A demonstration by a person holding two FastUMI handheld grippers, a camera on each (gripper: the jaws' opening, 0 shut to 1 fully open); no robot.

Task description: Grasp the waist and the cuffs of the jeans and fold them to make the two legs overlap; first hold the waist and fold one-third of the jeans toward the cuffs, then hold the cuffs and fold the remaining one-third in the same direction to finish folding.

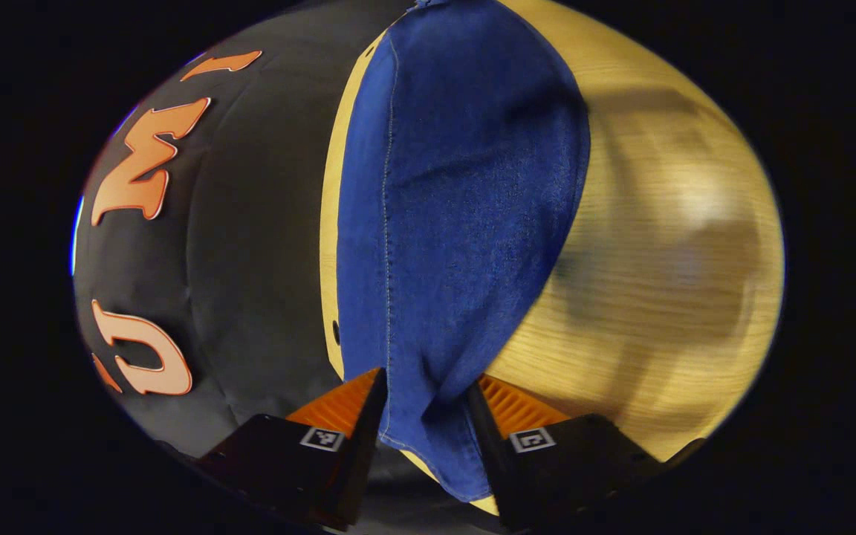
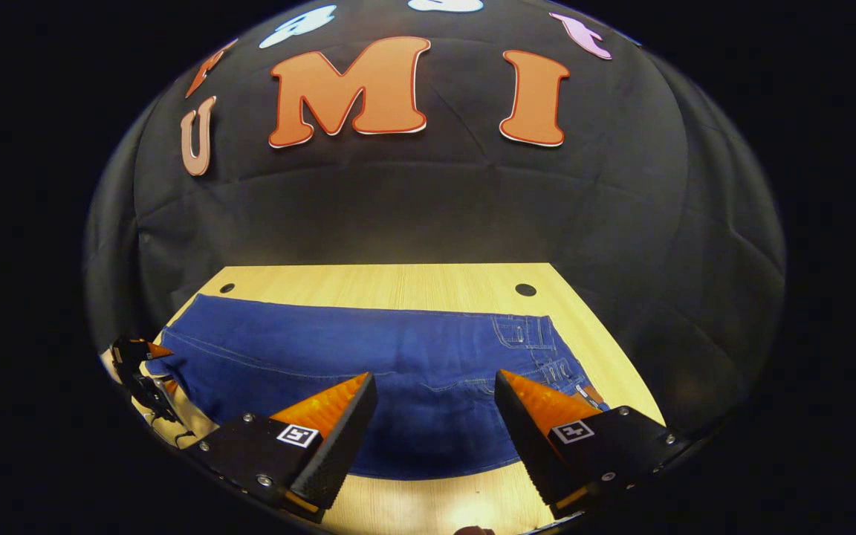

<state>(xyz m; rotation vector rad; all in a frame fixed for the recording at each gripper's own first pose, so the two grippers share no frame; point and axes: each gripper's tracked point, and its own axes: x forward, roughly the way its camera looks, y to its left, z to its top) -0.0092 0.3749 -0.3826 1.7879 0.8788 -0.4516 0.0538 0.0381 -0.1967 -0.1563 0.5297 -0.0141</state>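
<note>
Wooden table [image 2: 413,286] under spread blue jeans [image 2: 368,364]

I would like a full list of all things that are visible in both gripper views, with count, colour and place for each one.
jeans: one pair, blue, laid flat across the wooden table, waist at the right of the right gripper view; one end lifted between the left gripper's fingers in the left gripper view
table: one, light wood, under the jeans
holes in the table: two, dark, near the far corners of the tabletop
booth wall: one, black cloth, behind the table
left gripper: one, its fingers on either side of the jeans' edge; seen far left in the right gripper view
right gripper: one, open, hovering above the near edge of the jeans, touching nothing
</note>
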